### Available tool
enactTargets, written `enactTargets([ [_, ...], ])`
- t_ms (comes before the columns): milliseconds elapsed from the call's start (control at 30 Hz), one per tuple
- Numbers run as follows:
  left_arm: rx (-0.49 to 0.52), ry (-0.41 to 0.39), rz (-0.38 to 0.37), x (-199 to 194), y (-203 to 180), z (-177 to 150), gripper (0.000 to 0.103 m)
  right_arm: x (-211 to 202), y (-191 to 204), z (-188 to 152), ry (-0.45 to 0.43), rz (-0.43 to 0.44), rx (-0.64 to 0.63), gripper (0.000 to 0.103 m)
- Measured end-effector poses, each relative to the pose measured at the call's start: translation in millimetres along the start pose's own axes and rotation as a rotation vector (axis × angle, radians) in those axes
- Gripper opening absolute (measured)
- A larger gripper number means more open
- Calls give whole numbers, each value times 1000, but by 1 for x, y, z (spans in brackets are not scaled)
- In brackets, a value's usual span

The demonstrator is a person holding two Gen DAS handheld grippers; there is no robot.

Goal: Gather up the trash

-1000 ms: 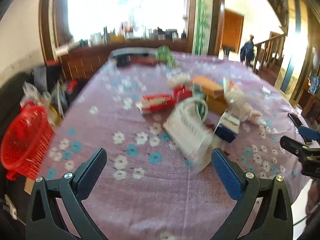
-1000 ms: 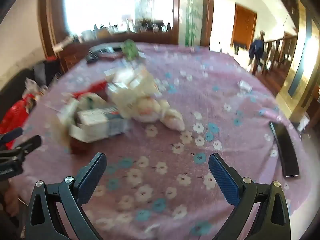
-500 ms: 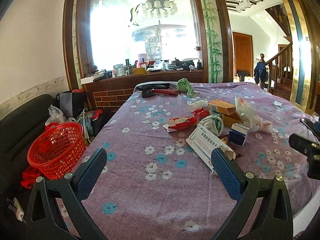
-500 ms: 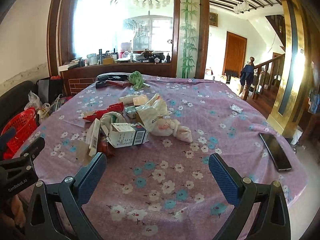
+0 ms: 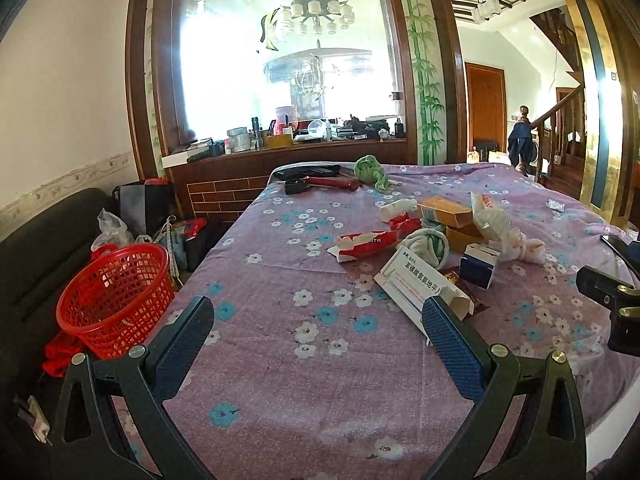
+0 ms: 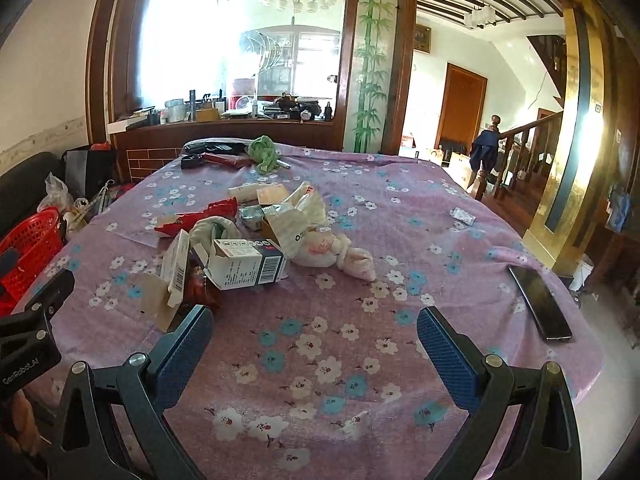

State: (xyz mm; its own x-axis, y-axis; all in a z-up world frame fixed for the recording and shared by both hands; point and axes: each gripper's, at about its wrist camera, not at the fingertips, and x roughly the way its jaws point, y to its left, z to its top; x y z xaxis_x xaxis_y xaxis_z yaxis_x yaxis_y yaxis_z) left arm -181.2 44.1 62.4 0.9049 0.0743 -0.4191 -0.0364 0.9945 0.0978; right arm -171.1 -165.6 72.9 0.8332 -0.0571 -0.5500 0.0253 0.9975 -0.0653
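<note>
A pile of trash lies mid-table: a long white box, a red wrapper, a small blue-and-white box, orange boxes and a knotted plastic bag. In the right wrist view the small box and the bag lie ahead. A red mesh basket stands left of the table. My left gripper is open and empty above the near table edge. My right gripper is open and empty too.
The table has a purple flowered cloth. A black phone lies near the right edge. A green cloth, a red tool and black items lie at the far end. Bags and a dark sofa are left.
Both grippers have pulled back and tilted up from the pile, so more of the table and room shows. The views are now steady. Both stay open.
</note>
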Motion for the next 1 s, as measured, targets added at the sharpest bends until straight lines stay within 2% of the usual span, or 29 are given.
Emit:
enactTargets([
  [1000,9,24,-9,1,-3,-6,103,8,0,-1,24,6,-4,103],
])
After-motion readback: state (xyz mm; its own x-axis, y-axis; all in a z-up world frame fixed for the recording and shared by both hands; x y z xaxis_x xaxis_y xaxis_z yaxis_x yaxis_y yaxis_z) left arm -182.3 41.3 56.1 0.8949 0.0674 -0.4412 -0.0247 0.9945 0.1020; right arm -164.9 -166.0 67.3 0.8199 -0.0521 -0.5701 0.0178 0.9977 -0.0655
